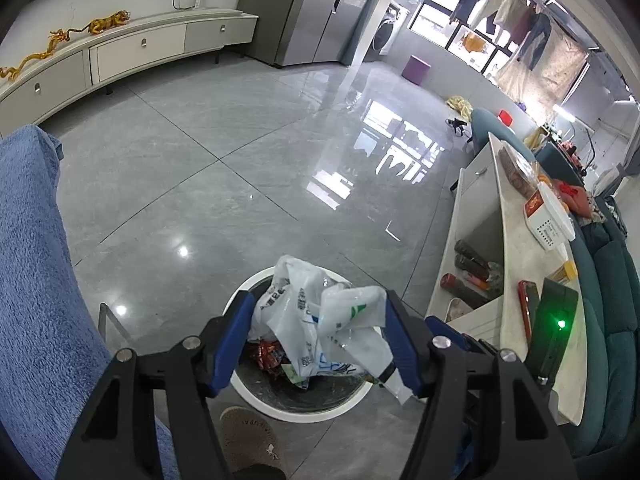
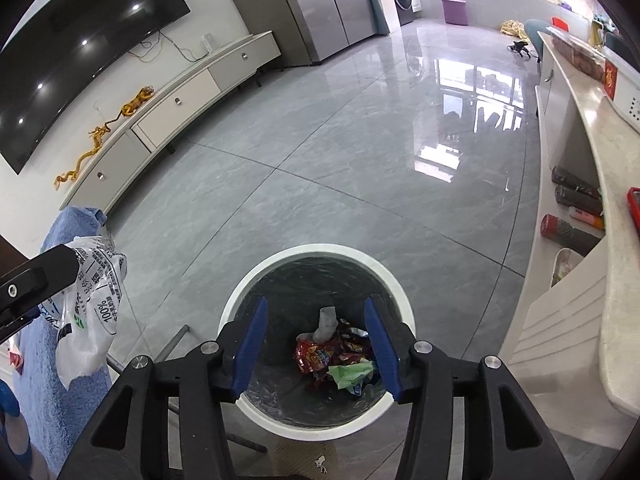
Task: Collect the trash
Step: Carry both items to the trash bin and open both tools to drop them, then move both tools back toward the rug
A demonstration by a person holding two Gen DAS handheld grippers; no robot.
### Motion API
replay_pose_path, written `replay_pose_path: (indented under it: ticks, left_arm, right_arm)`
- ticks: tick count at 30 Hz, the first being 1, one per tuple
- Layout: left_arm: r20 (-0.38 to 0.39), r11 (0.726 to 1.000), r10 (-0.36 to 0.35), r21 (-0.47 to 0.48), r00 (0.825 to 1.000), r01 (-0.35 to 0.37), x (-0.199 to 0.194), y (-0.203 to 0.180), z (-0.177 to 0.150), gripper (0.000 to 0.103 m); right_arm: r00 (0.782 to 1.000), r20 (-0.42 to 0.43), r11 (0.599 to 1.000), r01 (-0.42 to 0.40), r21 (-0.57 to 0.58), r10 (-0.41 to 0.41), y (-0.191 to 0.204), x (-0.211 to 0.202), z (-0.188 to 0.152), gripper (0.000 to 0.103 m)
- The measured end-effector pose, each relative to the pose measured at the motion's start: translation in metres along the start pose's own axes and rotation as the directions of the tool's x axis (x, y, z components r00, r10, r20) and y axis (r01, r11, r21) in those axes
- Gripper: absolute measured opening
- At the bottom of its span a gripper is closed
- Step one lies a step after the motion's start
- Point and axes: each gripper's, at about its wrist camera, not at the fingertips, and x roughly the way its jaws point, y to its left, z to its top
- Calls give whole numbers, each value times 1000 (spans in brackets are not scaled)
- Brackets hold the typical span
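A white round bin (image 2: 320, 249) with a dark liner stands on the grey floor right below both grippers. Inside lie red snack wrappers (image 2: 316, 354), a green scrap (image 2: 347, 374) and a grey tissue (image 2: 326, 322). My right gripper (image 2: 316, 300) hangs open over the bin with nothing between its blue pads. My left gripper (image 1: 319, 296) stands open above the bin rim (image 1: 300, 414). A crumpled white printed plastic bag (image 1: 304, 304) sits between its pads and clings to the right-hand one. In the right wrist view that bag (image 2: 92, 308) dangles from the left gripper's black finger (image 2: 36, 276).
A blue towel-covered seat (image 1: 32, 280) rises at the left, close to the bin. A beige slipper (image 1: 248, 436) is in front of the bin. A low white table (image 1: 520, 264) with a red phone, boxes and shelved items stands at the right, a teal sofa behind it.
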Motion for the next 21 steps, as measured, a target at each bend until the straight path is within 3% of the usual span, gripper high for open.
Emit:
replay_pose_path:
  ticks: [4,13,17,21]
  left_arm:
    - [6,1000,-5,-2,1000,5,-1,-4,1,73]
    - [28,1000,8,6,1000,-8,-10,-9,0,73]
    - [72,998,64,15,995,-65,-22,-12,-1,73]
    - [177,984,174,7,969,-178,-48,-13,-4,73]
  right_arm:
    - [1000,12,1000,5,7,-5,-3,-7,2,50]
    - [999,32,999,23,24,-23,-7,-17,3,51]
    - [999,41,999,25,25,-26,-6,-21,3,51]
    - [998,54,1000,23,21,-24,-4,-26,2,52]
